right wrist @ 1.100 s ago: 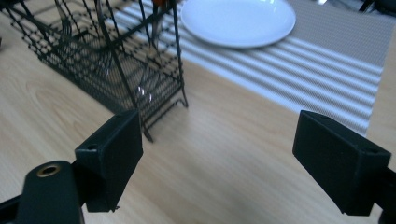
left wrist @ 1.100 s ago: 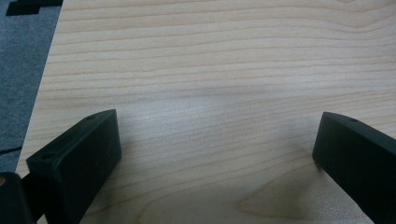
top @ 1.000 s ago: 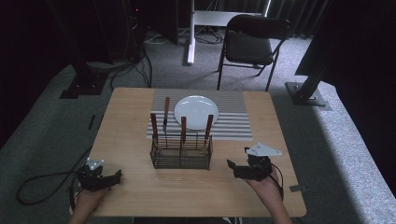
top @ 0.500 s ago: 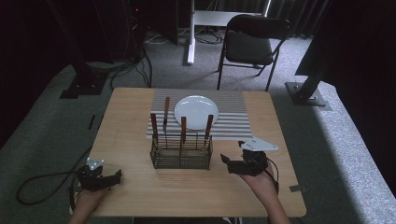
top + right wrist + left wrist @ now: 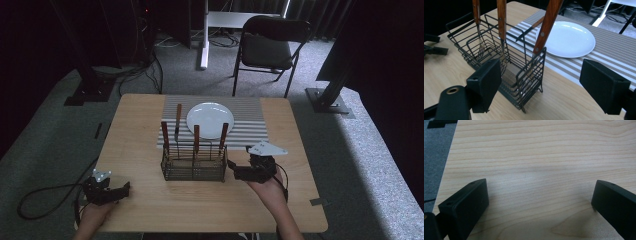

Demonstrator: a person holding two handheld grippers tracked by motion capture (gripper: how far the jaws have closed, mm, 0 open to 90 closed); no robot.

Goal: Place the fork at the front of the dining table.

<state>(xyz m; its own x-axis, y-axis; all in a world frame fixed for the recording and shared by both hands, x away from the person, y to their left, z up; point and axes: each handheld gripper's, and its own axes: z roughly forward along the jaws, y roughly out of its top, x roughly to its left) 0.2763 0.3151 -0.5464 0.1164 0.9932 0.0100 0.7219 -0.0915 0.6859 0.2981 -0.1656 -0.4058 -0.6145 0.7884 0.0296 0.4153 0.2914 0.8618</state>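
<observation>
A black wire cutlery caddy (image 5: 192, 164) (image 5: 506, 62) stands mid-table with three wooden-handled utensils upright in it; the nearest handle (image 5: 547, 23) leans at its right corner, and a fork (image 5: 480, 47) sits at the far end. Behind it a white plate (image 5: 210, 120) (image 5: 567, 38) rests on a striped placemat (image 5: 250, 120). A wooden-handled knife (image 5: 177, 120) appears to lie on the mat left of the plate. My right gripper (image 5: 232, 170) (image 5: 541, 82) is open, just right of the caddy, jaws facing it. My left gripper (image 5: 125, 190) (image 5: 539, 200) is open over bare wood at the front left.
The wooden table (image 5: 140, 125) has its left edge close to the left gripper, with grey carpet beyond. A folding chair (image 5: 267, 50) and stand bases sit on the floor behind the table. A cable (image 5: 45, 192) trails from the left gripper.
My right gripper has moved left and forward toward the caddy's right end. The left gripper has stayed in place.
</observation>
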